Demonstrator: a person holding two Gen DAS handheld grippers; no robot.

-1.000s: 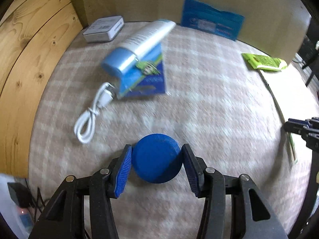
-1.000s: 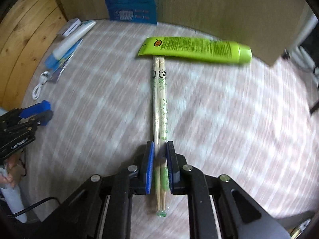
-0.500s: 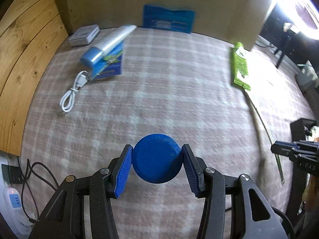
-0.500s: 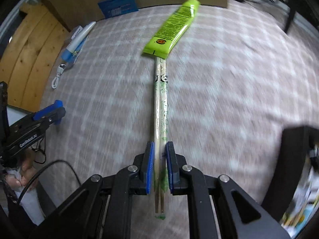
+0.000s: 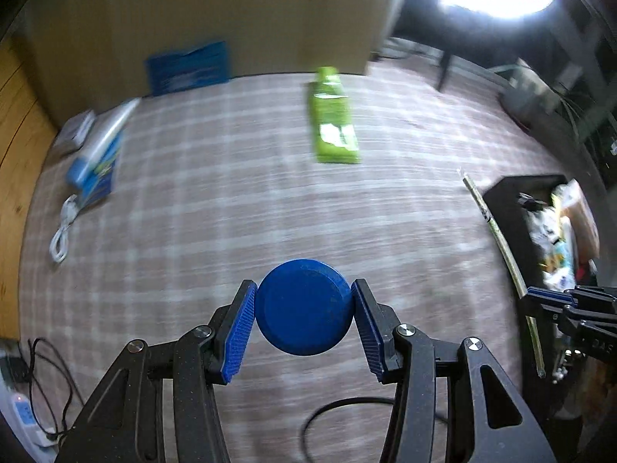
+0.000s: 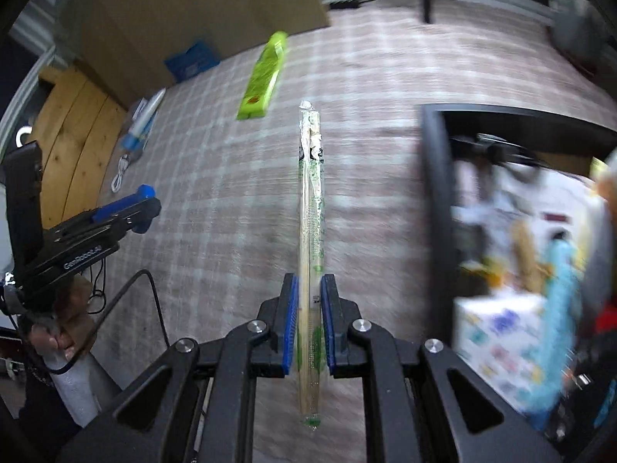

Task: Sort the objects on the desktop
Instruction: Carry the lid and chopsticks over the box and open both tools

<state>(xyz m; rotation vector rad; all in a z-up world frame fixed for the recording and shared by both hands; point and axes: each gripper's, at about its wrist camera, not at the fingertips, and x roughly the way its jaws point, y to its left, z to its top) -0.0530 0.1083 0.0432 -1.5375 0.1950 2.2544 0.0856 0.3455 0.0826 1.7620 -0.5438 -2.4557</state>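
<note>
**Both jaws loaded above the checked bench**

Left gripper (image 5: 304, 318): jaws clamped on a round dark-blue plastic disc (image 5: 304, 306), held off the pink-and-white checked bench cloth (image 5: 231, 208). Right gripper (image 6: 309, 324): jaws pinched on a pair of wooden chopsticks in a clear printed wrapper (image 6: 311, 208), pointing away along the fingers, lifted clear of the cloth. Just right of the chopsticks, an open black bin (image 6: 434, 193) crammed with blurred items. Farther back on the cloth, a flat lime-green tube (image 5: 333, 123); at the far left, a white-and-blue tube (image 5: 98, 146) and a coiled white cable (image 5: 61, 231).
</note>
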